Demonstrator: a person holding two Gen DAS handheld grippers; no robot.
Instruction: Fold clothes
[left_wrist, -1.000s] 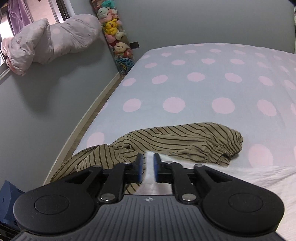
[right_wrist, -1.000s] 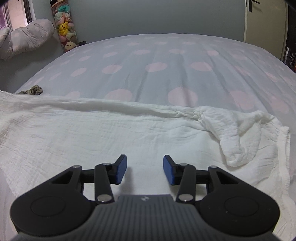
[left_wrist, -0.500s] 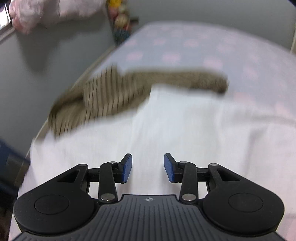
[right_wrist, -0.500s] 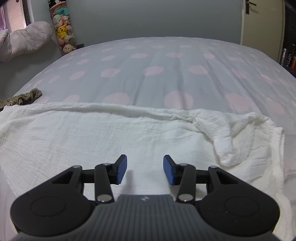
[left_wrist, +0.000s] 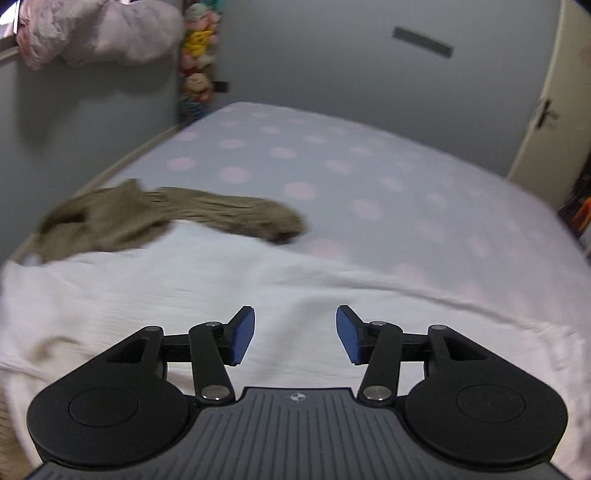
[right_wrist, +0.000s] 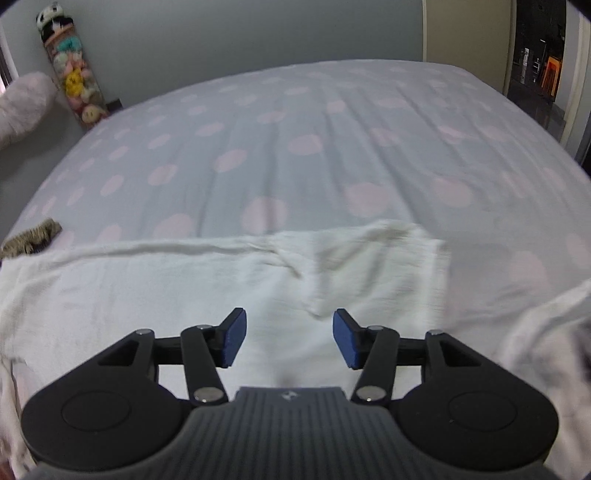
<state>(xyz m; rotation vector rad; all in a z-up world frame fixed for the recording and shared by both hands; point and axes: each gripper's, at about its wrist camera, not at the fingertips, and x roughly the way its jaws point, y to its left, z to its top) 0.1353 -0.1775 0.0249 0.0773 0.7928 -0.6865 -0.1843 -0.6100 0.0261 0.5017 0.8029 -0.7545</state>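
While hovering over the white cloth (left_wrist: 229, 288) on the bed (right_wrist: 295, 155): both tongs, left (left_wrist: 295, 334) and right (right_wrist: 289, 339), just opening wider, gripping nothing; striped garment (left_wrist: 166, 218) lying beside; no legible writing.

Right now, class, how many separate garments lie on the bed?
2. A white garment is spread across the near part of the polka-dot bed; a brown striped garment lies at its far left edge. Others may be out of view.

A polka-dot bedsheet (right_wrist: 295, 122) spreads below grey walls, with stacked plush toys (right_wrist: 75, 83) cornered beside a puffy quilt (left_wrist: 99, 33)
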